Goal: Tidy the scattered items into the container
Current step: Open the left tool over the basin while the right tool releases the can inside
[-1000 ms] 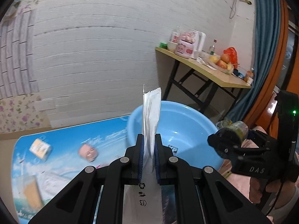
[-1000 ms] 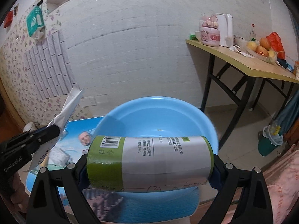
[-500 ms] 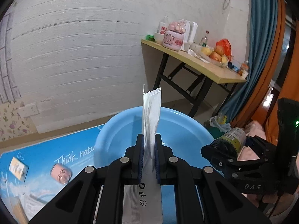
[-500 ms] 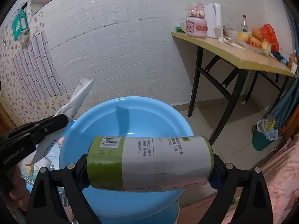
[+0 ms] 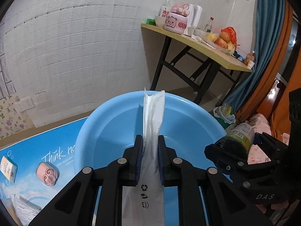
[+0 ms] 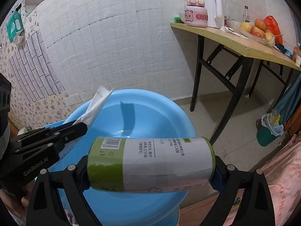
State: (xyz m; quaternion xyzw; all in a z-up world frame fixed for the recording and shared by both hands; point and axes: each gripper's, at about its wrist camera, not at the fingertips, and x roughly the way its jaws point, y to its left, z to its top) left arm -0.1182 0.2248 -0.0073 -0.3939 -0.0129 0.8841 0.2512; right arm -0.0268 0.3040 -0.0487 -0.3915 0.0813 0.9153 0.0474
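Observation:
A light blue basin (image 5: 116, 124) fills the middle of both views. My left gripper (image 5: 149, 146) hangs over its near rim. A white packet (image 5: 153, 116) stands upright between the pads, and the jaws are opening around it while both pads still touch it. In the right wrist view that packet (image 6: 97, 103) sticks out of the left gripper (image 6: 79, 128) over the basin (image 6: 160, 113). My right gripper (image 6: 150, 167) is shut on a green and white can (image 6: 150, 156), held sideways by its ends above the basin's near side. The can (image 5: 242, 133) also shows at the right of the left wrist view.
On the blue tabletop left of the basin lie a pink toy (image 5: 47, 173), a small box (image 5: 8, 167) and a white pouch (image 5: 24, 207). A wooden side table (image 5: 207, 47) with fruit and a kettle stands behind. Pink bedding (image 6: 282, 169) lies to the right.
Both grippers have come down and forward over the basin, which now looks larger. The left pads stand slightly wider apart around the packet. The can stays gripped.

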